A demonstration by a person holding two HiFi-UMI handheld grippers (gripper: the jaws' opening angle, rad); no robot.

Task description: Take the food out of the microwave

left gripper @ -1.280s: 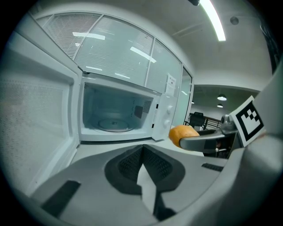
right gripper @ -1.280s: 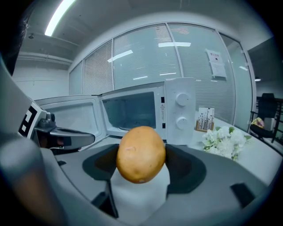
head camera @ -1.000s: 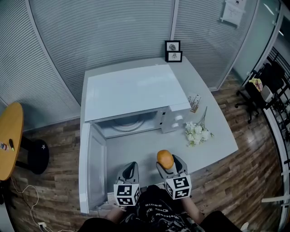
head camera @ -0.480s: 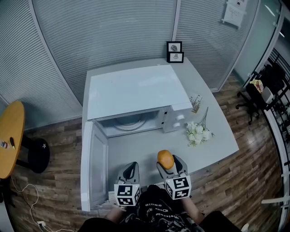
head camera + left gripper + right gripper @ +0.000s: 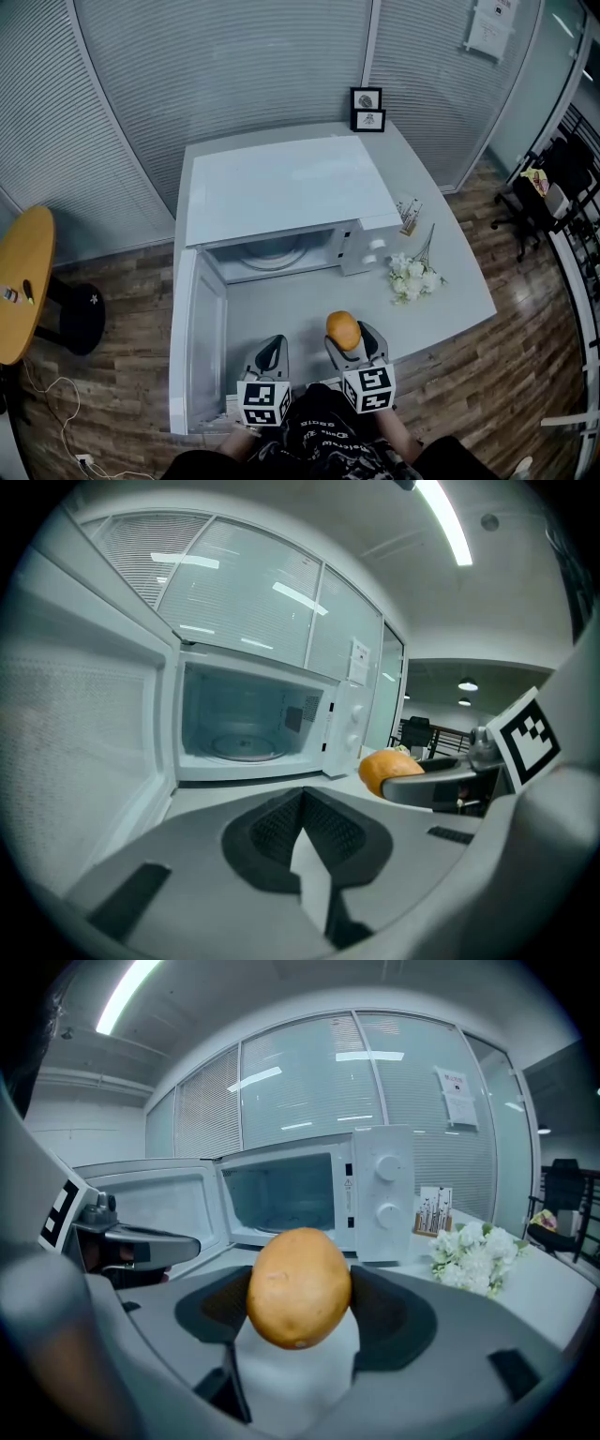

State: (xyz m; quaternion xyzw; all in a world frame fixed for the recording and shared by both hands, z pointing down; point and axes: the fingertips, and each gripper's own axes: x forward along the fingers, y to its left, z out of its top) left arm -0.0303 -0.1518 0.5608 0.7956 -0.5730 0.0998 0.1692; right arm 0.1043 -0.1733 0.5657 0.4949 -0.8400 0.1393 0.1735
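My right gripper (image 5: 300, 1321) clamps the food (image 5: 298, 1283) across its middle, out in front of the open microwave (image 5: 281, 202). Egg-shaped, smooth skin: I judge it light, firm and possibly slippery; the widest girth suits best. My left gripper (image 5: 300, 829) is pinched together, empty.

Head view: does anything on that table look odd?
Only mildly: the white flowers lie loose on the table beside the microwave, with no vase. Nothing looks spilled or broken. The right gripper grips the orange food.
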